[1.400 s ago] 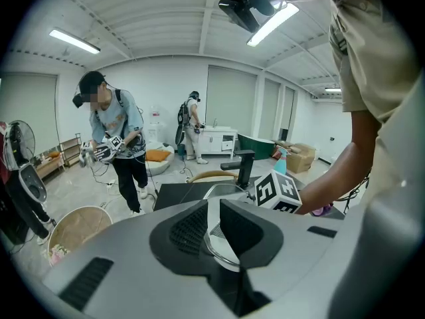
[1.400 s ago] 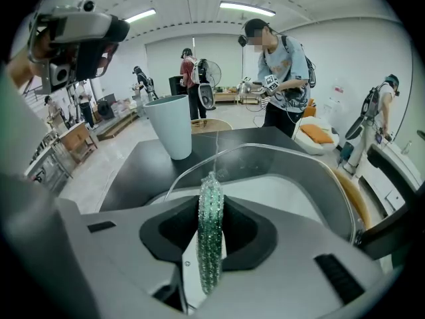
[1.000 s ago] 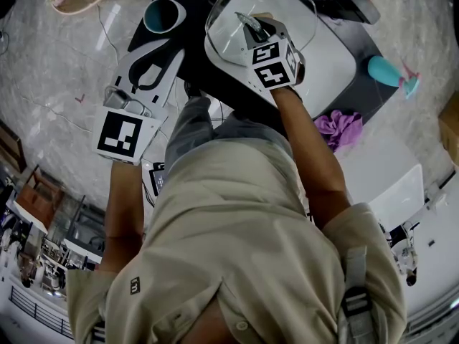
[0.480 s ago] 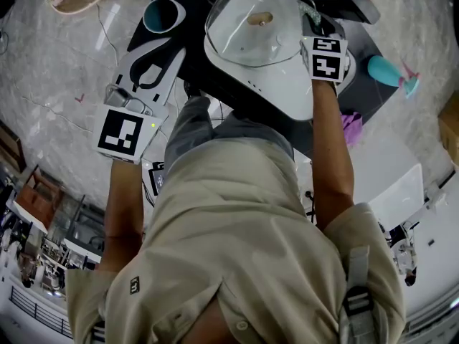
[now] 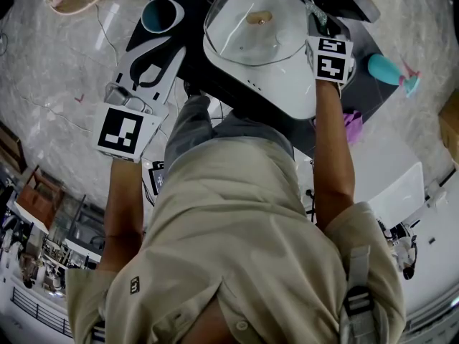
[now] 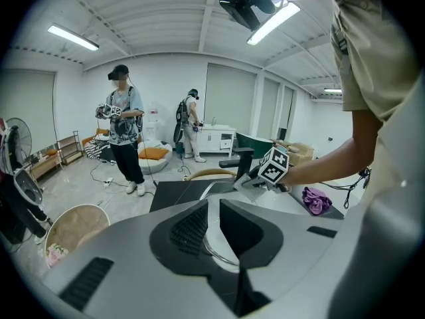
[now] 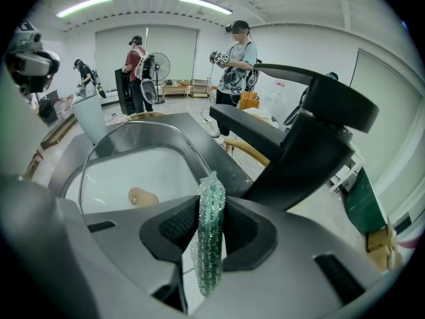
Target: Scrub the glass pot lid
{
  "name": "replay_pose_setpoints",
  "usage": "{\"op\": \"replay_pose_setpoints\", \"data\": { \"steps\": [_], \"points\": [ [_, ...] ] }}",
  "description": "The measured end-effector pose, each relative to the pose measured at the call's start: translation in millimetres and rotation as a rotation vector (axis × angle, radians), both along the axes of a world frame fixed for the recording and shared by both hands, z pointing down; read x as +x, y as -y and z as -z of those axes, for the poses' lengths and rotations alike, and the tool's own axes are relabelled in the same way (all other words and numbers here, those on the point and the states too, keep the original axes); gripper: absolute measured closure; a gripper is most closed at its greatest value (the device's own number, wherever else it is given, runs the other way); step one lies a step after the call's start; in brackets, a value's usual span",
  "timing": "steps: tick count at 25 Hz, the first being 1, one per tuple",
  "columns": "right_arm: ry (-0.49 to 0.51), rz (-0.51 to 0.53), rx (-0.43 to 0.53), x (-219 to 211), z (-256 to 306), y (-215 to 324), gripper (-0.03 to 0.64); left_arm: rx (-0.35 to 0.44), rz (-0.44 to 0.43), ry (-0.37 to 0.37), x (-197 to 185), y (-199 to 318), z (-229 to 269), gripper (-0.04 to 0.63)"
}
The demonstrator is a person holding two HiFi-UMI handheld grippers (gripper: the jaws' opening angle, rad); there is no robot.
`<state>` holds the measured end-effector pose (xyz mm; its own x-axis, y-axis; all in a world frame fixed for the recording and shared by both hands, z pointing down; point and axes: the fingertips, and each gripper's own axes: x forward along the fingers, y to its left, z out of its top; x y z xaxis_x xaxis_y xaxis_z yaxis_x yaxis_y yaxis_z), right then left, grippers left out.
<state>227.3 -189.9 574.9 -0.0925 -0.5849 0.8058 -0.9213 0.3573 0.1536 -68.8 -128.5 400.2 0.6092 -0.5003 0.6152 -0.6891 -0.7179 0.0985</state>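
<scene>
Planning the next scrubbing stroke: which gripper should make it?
Right. The right gripper holds the green scrubber beside the glass lid; the left gripper clamps the lid's rim, steadying it.

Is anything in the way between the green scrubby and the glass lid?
Nothing visible is. The green scrubber in the right gripper sits right by the glass lid, at its edge, with nothing between them.

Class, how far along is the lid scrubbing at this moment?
Done: the left gripper has its jaws shut on the rim of the lid, holding it over the sink, and the right gripper clamps the scrubber. In hand: the scrubber is off the glass, past the lid's right edge by the faucet. Left: probably more scrubbing, since the pictures cannot show how clean the glass is.
</scene>
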Motion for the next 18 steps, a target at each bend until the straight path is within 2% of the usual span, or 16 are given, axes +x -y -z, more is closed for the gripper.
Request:
{"op": "replay_pose_setpoints", "data": {
  "steps": [10, 14, 18],
  "points": [
    [-0.001, 0.024, -0.016, -13.2, -7.4, -6.0, 0.525, -0.012, -0.003, -0.001, -0.9, 0.6, -6.8, 0.528],
    [0.018, 0.046, -0.037, -29.7, -16.0, -14.3, 0.525, 0.059, -0.020, -0.038, 3.6, 7.5, -5.1, 0.528],
    [0.054, 0.113, -0.072, -65.6, -28.2, -26.2, 0.525, 0.059, -0.040, -0.037, 8.7, 8.9, -10.1, 0.528]
  ]
}}
